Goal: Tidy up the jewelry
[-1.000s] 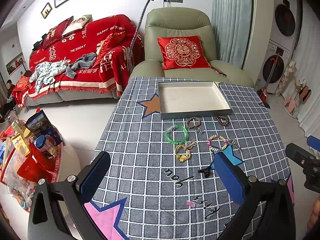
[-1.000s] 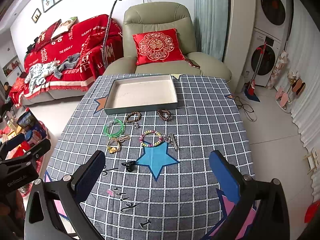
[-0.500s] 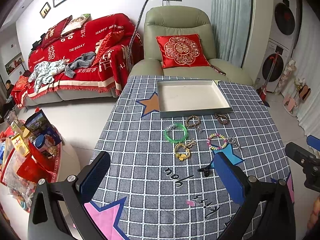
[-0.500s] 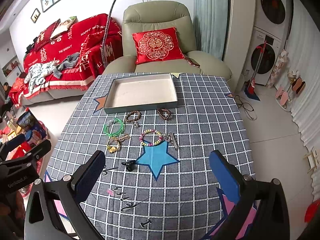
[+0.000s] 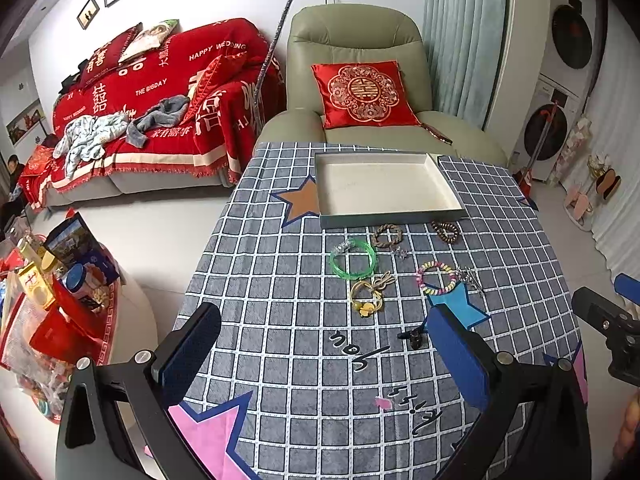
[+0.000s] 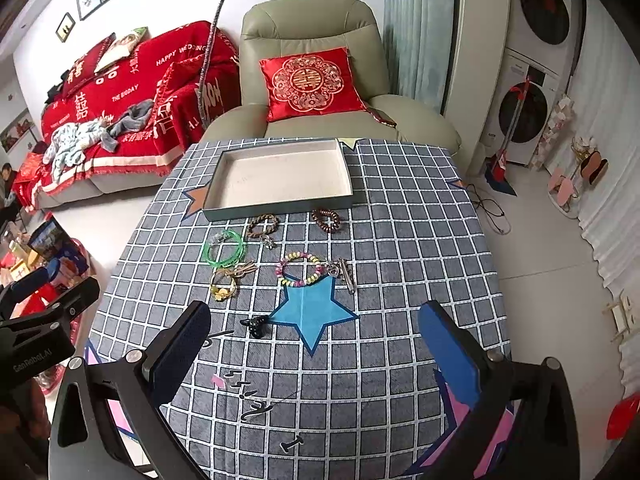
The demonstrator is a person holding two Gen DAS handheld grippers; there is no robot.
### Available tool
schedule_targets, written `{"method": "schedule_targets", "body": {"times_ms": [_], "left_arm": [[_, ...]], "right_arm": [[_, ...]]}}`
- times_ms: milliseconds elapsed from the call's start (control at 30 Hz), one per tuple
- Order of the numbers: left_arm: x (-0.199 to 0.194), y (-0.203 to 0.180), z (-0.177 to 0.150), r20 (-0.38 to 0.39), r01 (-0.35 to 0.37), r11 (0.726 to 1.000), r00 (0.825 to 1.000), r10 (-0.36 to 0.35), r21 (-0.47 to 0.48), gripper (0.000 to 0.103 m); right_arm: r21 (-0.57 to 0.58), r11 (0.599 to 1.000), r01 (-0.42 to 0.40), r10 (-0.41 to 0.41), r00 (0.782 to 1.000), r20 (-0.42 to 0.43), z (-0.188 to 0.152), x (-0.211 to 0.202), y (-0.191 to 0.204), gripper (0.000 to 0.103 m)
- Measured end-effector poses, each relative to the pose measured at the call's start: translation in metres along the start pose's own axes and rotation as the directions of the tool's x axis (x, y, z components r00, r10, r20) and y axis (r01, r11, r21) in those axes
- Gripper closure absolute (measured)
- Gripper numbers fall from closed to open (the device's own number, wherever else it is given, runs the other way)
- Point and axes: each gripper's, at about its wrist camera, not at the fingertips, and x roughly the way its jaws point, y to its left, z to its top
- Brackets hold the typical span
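Sofa (image 5: 152, 92): big one along the far wall, draped in a red throw, crumpled clothes (image 5: 92, 136) heaped on the seat.
Armchair (image 6: 320, 76): pale green, right behind the bench, a red embroidered cushion (image 6: 312, 84) propped on it.
Washer stack (image 6: 532, 68): two machines one above the other, far right, a red mop leaning at the lower door.
Bench (image 5: 280, 320): grey checked cloth with stars, carrying every piece of jewelry.
Tray (image 5: 384, 188): shallow and pale inside, at the far edge of the bench, nothing lying in it.
Left claw (image 5: 320, 356): jaws spread wide over the near edge, gripping nothing, well short of the jewelry.
Right claw (image 6: 316, 356): also gaping open, hanging over the near side, holding nothing.
Snack pile (image 5: 52, 280): boxes and jars on a low stand left of the bench.
Green bangle (image 5: 353, 259): flat on the cloth, just in front of the tray.
Pastel bead bracelet (image 6: 301, 268): touching the top of the blue star (image 6: 314, 310), a small metal clasp piece just beside it on the right.
Yellow charm bracelet (image 5: 368, 294): just nearer than the green bangle.
Braided brown bracelet (image 5: 387, 236): close to the tray's front wall.
Dark bead bracelet (image 6: 326, 220): to its right, also by the tray wall.
Black hair clip (image 6: 254, 325): nearest piece to both claws, nothing between it and them.
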Motion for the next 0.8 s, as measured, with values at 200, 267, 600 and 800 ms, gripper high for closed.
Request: {"method": "schedule_targets", "body": {"times_ms": [200, 267, 600, 800], "left_arm": [[0.016, 0.008, -0.002, -0.058, 0.004, 1.0, 0.998, -0.003, 0.026, 0.0], [0.028, 0.015, -0.004, -0.108, 0.021, 0.999, 0.994, -0.018, 0.031, 0.0], [0.104, 0.041, -0.008, -0.294, 0.108, 0.993, 0.952, -0.088, 0.052, 0.0], [0.149, 0.035, -0.01, -0.379, 0.139, 0.989, 0.918, -0.114, 0.039, 0.0]], "right_arm": [[0.054, 0.998, 0.01, -0.006, 0.998, -0.068, 0.0, 0.011, -0.002, 0.0], [0.079, 0.997, 0.017, -0.008, 0.994, -0.112, -0.005, 0.021, 0.0, 0.0], [0.156, 0.981, 0.115, -0.064, 0.953, -0.298, -0.021, 0.068, 0.0, 0.0], [0.171, 0.97, 0.172, -0.098, 0.923, -0.372, -0.025, 0.1, -0.011, 0.0]]}}
